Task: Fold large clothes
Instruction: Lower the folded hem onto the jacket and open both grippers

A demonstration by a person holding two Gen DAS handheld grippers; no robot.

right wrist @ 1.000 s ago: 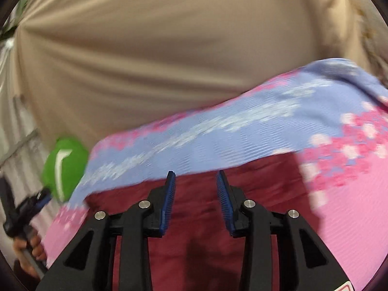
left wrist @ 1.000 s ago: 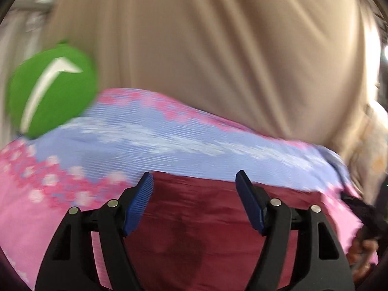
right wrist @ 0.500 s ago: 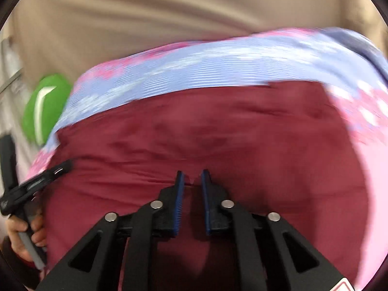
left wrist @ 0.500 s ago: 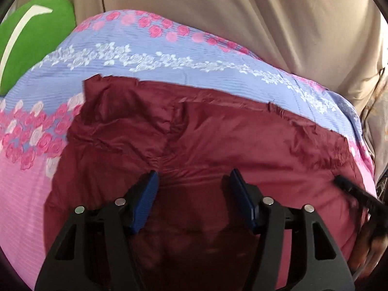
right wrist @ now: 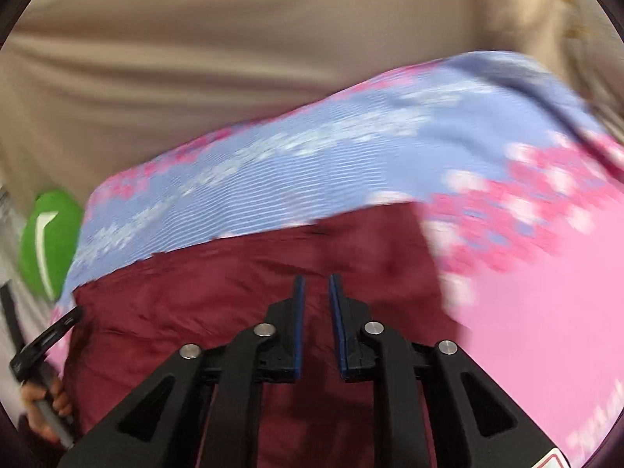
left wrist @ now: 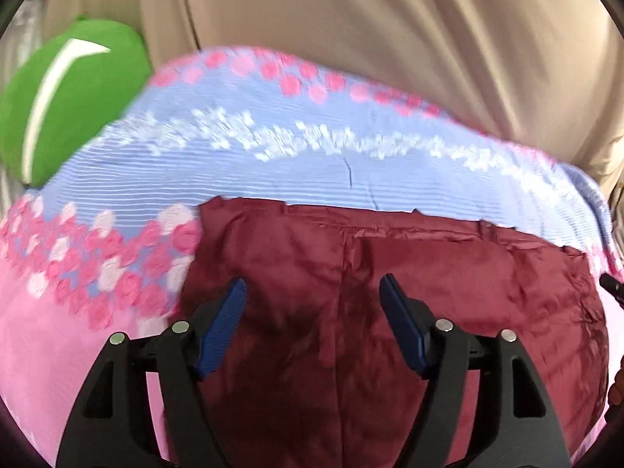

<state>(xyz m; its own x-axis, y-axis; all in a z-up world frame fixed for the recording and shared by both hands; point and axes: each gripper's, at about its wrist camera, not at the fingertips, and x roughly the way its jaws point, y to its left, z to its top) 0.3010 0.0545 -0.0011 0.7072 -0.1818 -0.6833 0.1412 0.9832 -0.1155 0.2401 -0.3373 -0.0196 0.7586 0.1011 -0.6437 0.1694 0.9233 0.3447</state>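
Note:
A dark maroon garment [left wrist: 429, 280] lies spread flat on a pink and blue flowered bedsheet [left wrist: 273, 163]. It also shows in the right wrist view [right wrist: 218, 296]. My left gripper [left wrist: 313, 292] hovers over the garment's left part, jaws wide open and empty. My right gripper [right wrist: 315, 292] hovers over the garment's right part with its jaws a narrow gap apart, nothing between them. The right gripper's tip [left wrist: 612, 286] peeks in at the right edge of the left wrist view. The left gripper and the hand holding it [right wrist: 43, 351] show at the left edge of the right wrist view.
A green cushion [left wrist: 66, 97] with a white stripe lies at the bed's far left corner, also in the right wrist view [right wrist: 48, 241]. A beige curtain [left wrist: 351, 19] hangs behind the bed. The flowered sheet [right wrist: 546, 273] extends to the right of the garment.
Both grippers pulled back and tilted up, so less of the garment shows. The left jaws opened a little wider; the right jaws opened slightly from their narrowest gap.

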